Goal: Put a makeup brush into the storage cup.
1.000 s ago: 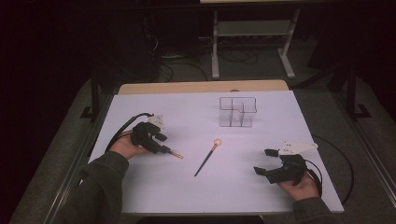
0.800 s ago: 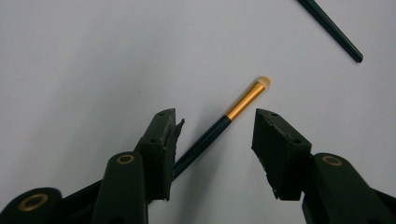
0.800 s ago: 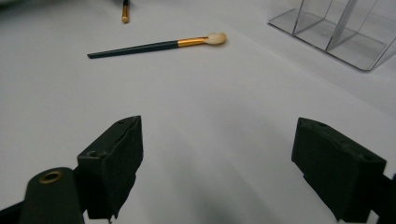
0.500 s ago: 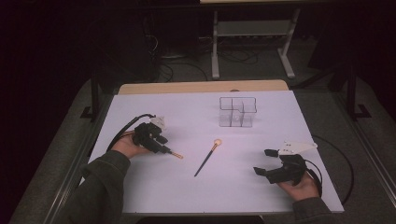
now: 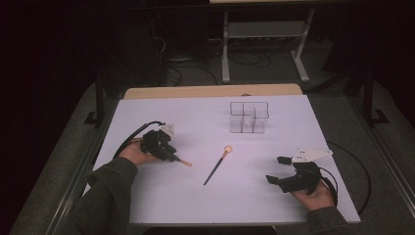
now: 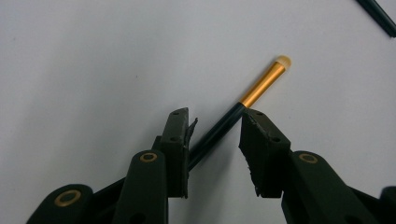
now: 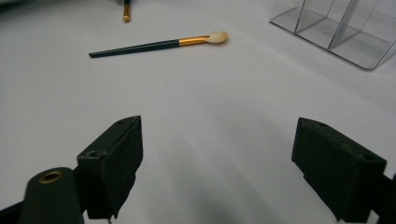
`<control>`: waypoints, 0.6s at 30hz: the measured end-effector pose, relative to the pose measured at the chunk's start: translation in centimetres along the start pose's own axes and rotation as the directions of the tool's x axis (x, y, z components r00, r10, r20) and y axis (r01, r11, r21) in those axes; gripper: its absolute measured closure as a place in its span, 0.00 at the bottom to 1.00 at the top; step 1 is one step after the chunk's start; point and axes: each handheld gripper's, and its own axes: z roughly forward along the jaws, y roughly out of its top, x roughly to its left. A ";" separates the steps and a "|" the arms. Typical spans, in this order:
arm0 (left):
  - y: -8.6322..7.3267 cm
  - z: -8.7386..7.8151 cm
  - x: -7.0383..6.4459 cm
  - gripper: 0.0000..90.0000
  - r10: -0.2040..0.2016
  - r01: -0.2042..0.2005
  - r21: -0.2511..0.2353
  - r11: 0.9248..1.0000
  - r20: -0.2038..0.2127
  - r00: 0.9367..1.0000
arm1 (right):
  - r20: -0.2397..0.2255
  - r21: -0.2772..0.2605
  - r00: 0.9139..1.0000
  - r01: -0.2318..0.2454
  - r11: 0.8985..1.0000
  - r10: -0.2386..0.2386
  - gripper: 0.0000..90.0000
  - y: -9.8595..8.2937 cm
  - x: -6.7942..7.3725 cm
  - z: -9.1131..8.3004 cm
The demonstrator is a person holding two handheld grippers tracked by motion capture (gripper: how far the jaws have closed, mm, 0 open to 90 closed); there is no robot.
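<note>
A small brush with a dark handle and gold ferrule (image 6: 264,84) lies on the white table, its handle passing slantwise between the jaws of my left gripper (image 6: 215,116). The jaws stand a little apart, wider than the handle. From above, this left gripper (image 5: 159,144) is at the table's left and the small brush (image 5: 185,163) pokes out to its right. A longer brush (image 5: 217,167) with a pale tip lies in the middle; the same long brush (image 7: 159,45) lies ahead of my right gripper (image 7: 219,135). At front right, the right gripper (image 5: 284,171) is wide open and holds nothing.
A clear plastic organiser (image 5: 249,117) with several compartments stands behind the middle of the table, and the organiser (image 7: 336,28) is far right in the right gripper view. Cables trail from both grippers. The table's wooden far edge (image 5: 210,91) borders a dark floor.
</note>
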 end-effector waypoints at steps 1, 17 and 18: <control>0.0 0.0 0.1 0.69 0.002 -0.002 0.003 1.000 0.001 1.000 | -0.001 0.001 1.000 -0.002 1.000 0.002 0.17 0.0 0.0 0.0; 0.2 0.6 -0.4 0.87 0.060 -0.059 0.051 0.997 -0.017 0.998 | 0.000 -0.010 1.000 -0.001 1.000 0.001 0.17 0.0 0.0 -0.2; 0.2 0.7 -0.5 0.88 0.064 -0.062 0.052 0.997 -0.019 0.998 | 0.000 -0.009 1.000 0.000 1.000 0.000 0.17 0.0 0.1 -0.2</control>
